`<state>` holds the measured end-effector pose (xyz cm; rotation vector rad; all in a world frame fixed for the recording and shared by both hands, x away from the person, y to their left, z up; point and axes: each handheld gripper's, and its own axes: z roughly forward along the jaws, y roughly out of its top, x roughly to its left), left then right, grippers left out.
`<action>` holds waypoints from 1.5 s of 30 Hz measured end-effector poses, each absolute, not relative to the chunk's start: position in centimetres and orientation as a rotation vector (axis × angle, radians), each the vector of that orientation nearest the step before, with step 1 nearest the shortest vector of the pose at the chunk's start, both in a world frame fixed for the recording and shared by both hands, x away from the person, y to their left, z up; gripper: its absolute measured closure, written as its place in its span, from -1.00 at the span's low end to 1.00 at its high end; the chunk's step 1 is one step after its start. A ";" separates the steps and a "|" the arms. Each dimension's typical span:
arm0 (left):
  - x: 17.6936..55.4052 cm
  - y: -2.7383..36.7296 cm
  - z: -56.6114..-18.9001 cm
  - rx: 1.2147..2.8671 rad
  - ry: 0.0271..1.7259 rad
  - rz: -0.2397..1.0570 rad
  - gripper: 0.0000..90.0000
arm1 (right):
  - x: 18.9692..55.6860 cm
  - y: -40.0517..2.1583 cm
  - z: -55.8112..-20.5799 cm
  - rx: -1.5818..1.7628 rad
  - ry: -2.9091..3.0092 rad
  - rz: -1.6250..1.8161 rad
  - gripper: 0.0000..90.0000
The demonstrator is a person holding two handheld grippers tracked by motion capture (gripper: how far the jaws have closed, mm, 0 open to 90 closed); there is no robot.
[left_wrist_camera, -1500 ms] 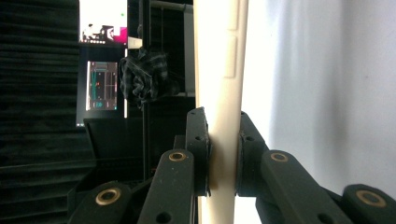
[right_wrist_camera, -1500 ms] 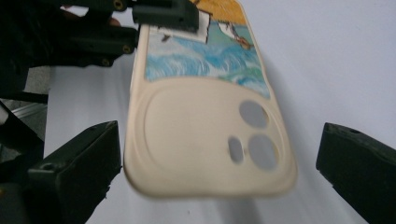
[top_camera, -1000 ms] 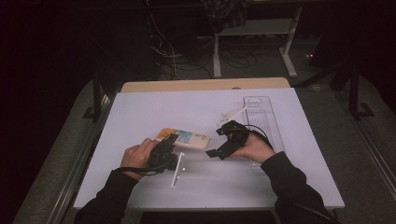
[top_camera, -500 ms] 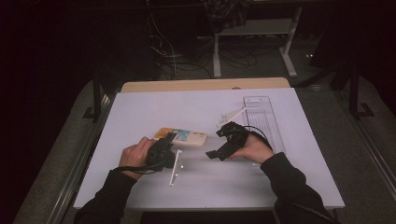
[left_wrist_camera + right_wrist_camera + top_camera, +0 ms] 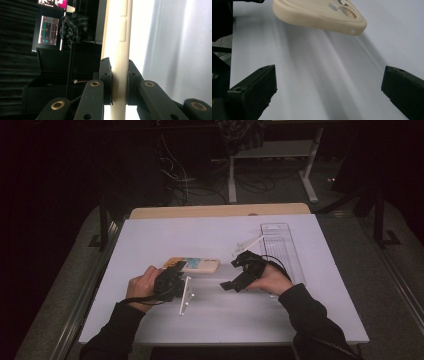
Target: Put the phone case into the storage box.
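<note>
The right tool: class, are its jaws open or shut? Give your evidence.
Open. The right tool has its two black jaws standing far apart over bare table, nothing between them; the cream phone case lies beyond.

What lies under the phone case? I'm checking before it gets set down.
Under the raised end of the phone case only the bare white table shows. Its other end, clamped in the left tongs, hides what lies beneath.

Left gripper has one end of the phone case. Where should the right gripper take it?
Take the phone case by its free end with the camera cutouts, pinching the thin rim across its thickness. It is lifted off the white table, so the right gripper, jaws wide open, can slide in level from its side.
</note>
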<state>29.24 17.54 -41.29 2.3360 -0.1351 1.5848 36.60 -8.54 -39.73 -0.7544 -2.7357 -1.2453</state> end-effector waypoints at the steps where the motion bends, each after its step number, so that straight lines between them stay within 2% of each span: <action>1: 29.3 17.6 -41.3 2.338 -0.133 1.584 0.77 | 36.6 -8.6 -39.7 -0.756 -2.732 -1.249 -1.00; 10: 29.4 17.8 -41.0 2.340 -0.073 1.552 0.77 | 36.7 -8.7 -39.8 -0.757 -2.724 -1.271 -1.00; 24: 30.4 18.8 -40.5 2.322 0.156 1.385 0.78 | 36.9 -8.7 -40.0 -0.724 -2.759 -1.261 -1.00; 45: 31.1 19.5 -39.7 2.291 0.334 1.224 0.78 | 36.7 -8.7 -39.9 -0.730 -2.748 -1.255 -1.00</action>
